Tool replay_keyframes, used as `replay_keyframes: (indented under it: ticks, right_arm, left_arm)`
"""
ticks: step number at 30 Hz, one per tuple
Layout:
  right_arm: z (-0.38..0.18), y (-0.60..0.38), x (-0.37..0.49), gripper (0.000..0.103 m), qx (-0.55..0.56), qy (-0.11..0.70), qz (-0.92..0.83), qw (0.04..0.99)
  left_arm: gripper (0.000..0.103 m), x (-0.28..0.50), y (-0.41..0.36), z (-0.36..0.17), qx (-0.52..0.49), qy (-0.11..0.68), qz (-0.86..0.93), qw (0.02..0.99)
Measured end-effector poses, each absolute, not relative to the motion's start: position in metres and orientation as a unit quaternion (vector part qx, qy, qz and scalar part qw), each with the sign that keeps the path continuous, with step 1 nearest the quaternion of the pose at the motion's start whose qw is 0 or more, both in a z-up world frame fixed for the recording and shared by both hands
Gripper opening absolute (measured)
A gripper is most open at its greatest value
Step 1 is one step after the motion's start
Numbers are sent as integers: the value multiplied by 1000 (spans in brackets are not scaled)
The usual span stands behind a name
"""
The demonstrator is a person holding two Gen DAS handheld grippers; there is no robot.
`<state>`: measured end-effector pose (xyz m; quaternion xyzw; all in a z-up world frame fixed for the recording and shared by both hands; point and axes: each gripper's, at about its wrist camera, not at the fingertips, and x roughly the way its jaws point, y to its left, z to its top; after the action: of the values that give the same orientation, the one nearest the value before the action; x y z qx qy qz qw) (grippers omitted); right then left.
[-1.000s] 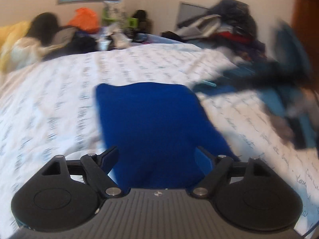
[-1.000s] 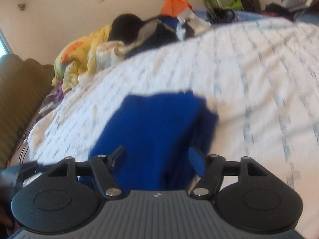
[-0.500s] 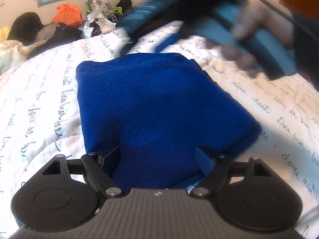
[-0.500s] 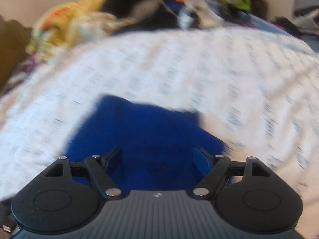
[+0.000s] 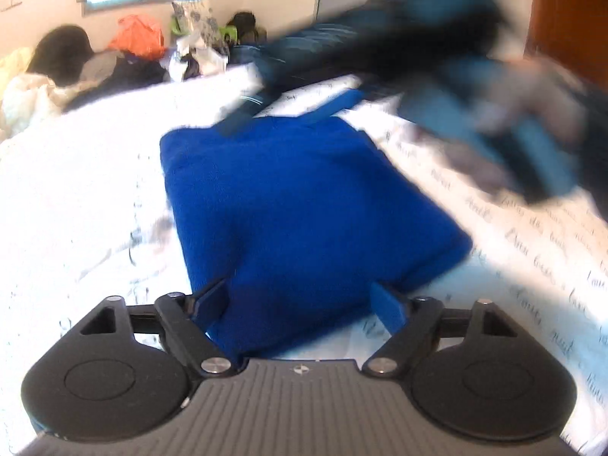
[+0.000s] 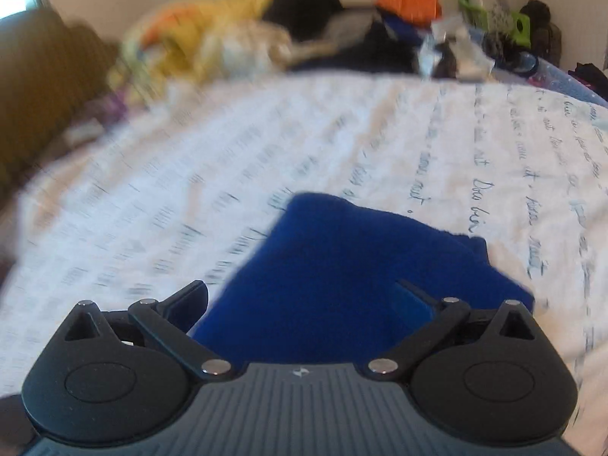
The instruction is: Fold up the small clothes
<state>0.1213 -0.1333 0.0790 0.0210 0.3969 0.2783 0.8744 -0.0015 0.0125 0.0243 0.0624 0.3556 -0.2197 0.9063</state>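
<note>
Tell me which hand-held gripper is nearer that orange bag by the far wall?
Neither clearly: the orange bag lies far beyond both. The left hand-held gripper and right hand-held gripper both hover open over the folded blue fleece garment.

Folded cloth [image 5: 304, 205] lies on the bedspread [image 5: 76, 197], clothes pile [image 6: 266, 38] behind

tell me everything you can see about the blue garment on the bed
The blue garment is a deep royal blue with a soft, fleece-like nap. It lies folded into a compact, roughly rectangular stack, with layered edges showing at one side in the right wrist view. It rests flat on the white bedsheet printed with cursive writing. Both the left gripper and right gripper are open just in front of it, neither clamping it.
</note>
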Motion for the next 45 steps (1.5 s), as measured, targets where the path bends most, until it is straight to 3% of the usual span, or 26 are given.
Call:
replay_keyframes:
  ticks: [2, 5, 7, 10, 12, 13, 15, 16, 17, 18, 20, 22, 24, 26, 28, 29, 32, 35, 37, 40, 45]
  right_arm:
    - [50, -135, 104, 103, -25, 429, 264, 864]
    - [39, -141, 72, 103, -82, 388, 263, 879]
    - [58, -173, 60, 103, 18, 392, 268, 880]
    - [62, -232, 51, 103, 167, 417, 227, 864]
    - [45, -254, 51, 100, 210, 459, 218, 835]
    - [38, -259, 51, 94, 217, 470, 216, 828]
    - [30, -260, 52, 51, 228, 477, 217, 820]
    - [26, -257, 56, 39, 233, 488, 223, 811]
    - [24, -252, 60, 29, 228, 492, 229, 809]
    - [24, -246, 63, 25, 217, 491, 233, 811]
    - [29, -240, 67, 15, 196, 500, 238, 809]
    - [52, -241, 56, 13, 179, 480, 262, 818]
    - [75, -246, 32, 13, 169, 458, 282, 826]
    - [78, -247, 8, 17, 154, 457, 292, 826]
    - [61, -244, -1, 41, 127, 489, 289, 813]
    - [57, -246, -1, 55, 125, 493, 278, 815]
    - [72, -262, 13, 56, 192, 433, 247, 845]
    - [89, -245, 47, 63, 185, 388, 256, 866]
    - [84, -223, 81, 63, 149, 405, 247, 868]
    - [49, -191, 130, 62, 94, 470, 215, 851]
    - [36, -180, 145, 62, 79, 435, 216, 871]
  left_arm:
    - [84, 5, 13, 17, 71, 354, -202, 910]
    - [84, 8, 30, 31, 10, 361, -195, 912]
    - [91, 10, 54, 39, -60, 366, -185, 910]
    - [82, 28, 86, 31, -180, 424, -176, 870]
    - [78, 36, 92, 27, -219, 437, -173, 855]
    - [73, 40, 90, 27, -224, 442, -173, 851]
    - [56, 47, 86, 26, -235, 458, -181, 838]
    - [50, 49, 81, 28, -227, 459, -173, 841]
    - [19, 54, 76, 28, -217, 470, -170, 839]
    - [11, 56, 72, 28, -205, 483, -162, 836]
    - [10, 49, 72, 41, -195, 468, -159, 847]
    - [10, 26, 71, 67, -163, 434, -175, 869]
    - [12, 1, 71, 81, -130, 420, -194, 877]
    - [43, -19, 65, 72, -66, 429, -190, 881]
    - [64, -24, 66, 55, -22, 421, -140, 896]
    - [65, -23, 68, 53, -26, 410, -125, 903]
    - [67, -9, 66, 69, -64, 376, -134, 915]
    - [72, 12, 27, 88, -7, 320, -157, 934]
    - [72, 33, -6, 81, 54, 311, -165, 935]
    - [76, 71, -25, 38, 79, 376, -162, 909]
    - [84, 77, -24, 24, 86, 346, -156, 921]
